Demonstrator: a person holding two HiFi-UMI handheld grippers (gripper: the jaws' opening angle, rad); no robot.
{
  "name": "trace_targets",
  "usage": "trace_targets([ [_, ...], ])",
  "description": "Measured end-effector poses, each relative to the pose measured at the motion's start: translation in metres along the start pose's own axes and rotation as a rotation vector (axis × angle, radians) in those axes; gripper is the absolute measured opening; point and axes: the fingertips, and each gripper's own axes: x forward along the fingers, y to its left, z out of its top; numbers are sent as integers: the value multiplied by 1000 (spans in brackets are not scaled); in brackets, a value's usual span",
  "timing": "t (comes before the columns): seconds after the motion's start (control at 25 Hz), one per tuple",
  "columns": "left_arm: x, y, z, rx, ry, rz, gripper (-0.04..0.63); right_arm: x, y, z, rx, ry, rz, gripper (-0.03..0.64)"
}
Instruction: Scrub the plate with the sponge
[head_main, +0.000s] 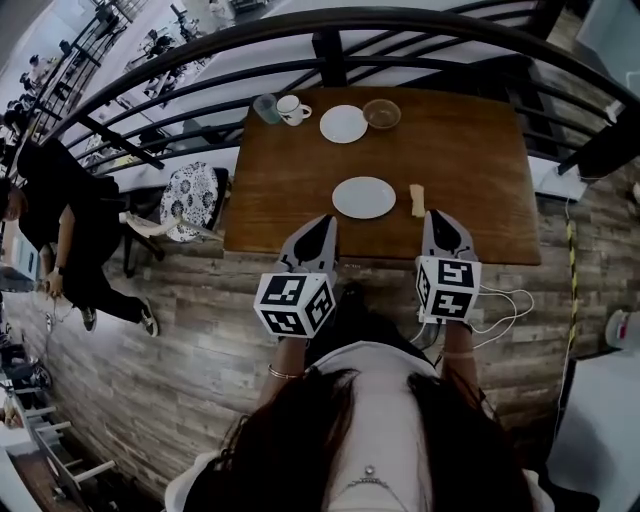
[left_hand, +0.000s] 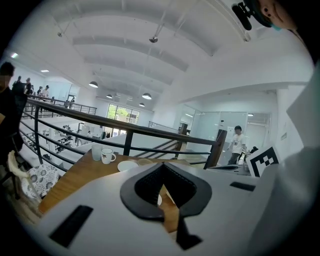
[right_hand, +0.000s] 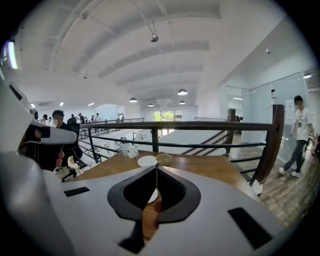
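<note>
**Tongs poised at the near edge, sponge and plate untouched**

The left tongs (head_main: 320, 225) and right tongs (head_main: 438, 215) are pressed together with nothing between them, and are held just short of the surface (head_main: 470, 150), apparently ahead of a first reach. The plate (head_main: 364, 197) is laid flat near the front edge. The sponge (head_main: 417, 200) is set just beside it on the right, directly ahead of the right tongs, so that pair is judged better placed to fetch it. A second plate (head_main: 343, 124), bowl (head_main: 382, 114) and mug (head_main: 292, 110) are set well back.
</note>
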Motion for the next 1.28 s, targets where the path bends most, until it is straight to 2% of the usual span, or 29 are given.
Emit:
trace_targets([
  [0.6, 41, 45, -5, 10, 46, -56, 9, 52, 7, -13, 39, 71, -38, 38],
  [1.28, 82, 93, -22, 27, 105, -130, 9, 99, 3, -35, 47, 170, -120, 40],
])
